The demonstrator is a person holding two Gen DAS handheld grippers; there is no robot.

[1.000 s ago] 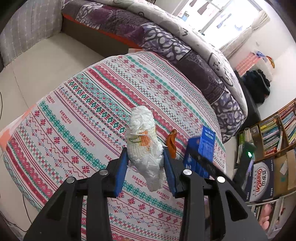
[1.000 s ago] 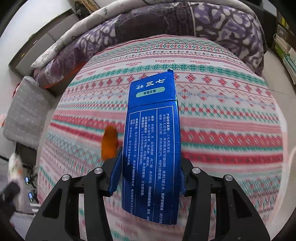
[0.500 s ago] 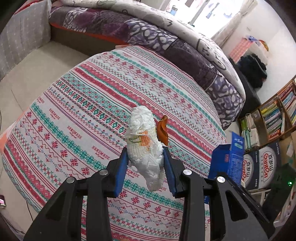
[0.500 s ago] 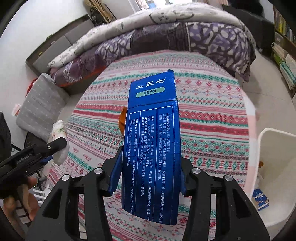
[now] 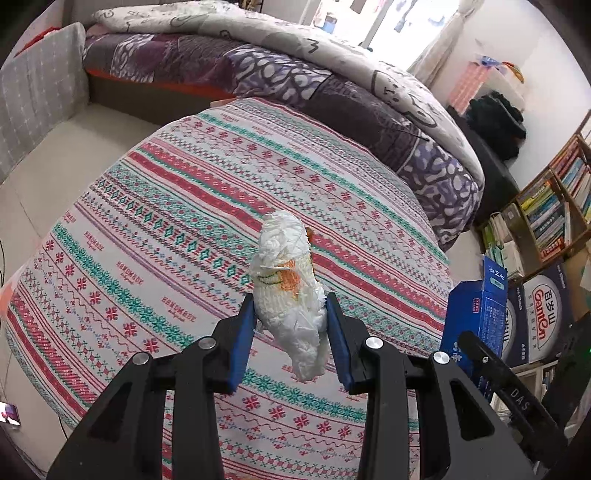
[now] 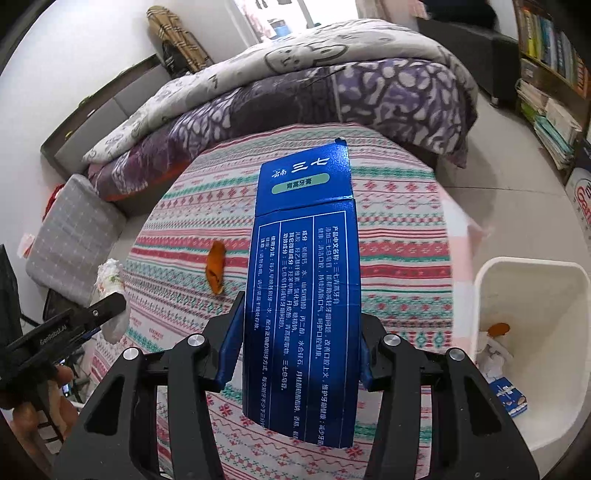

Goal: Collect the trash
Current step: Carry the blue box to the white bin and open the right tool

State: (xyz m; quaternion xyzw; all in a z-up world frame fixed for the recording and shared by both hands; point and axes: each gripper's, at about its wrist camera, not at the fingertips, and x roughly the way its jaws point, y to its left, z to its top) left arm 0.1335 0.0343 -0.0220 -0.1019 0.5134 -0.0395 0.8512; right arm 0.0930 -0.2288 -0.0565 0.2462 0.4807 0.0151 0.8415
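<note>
since the crumpled paper wad [image 5: 291,291] is soft and light, the left tongs [image 5: 290,332] pinch its middle above the desk [image 5: 155,236]; the right tongs [image 6: 299,343] clamp a stiff, crushable blue carton [image 6: 306,280] across its sides, near the white bin [image 6: 532,332].

The blue toothpaste box [image 6: 303,288] has swung toward the white bin [image 6: 532,354] (now in view), away from the orange peel [image 6: 215,271].

A lived-in bedroom at home. Shown by the bed [image 5: 332,92] heaped with a purple patterned quilt [image 6: 332,92], right behind a round table under a striped cloth [image 5: 184,221]. Right of the bed, crammed bookshelves [image 5: 546,214]; beyond it, a bright curtained window [image 5: 406,26].
</note>
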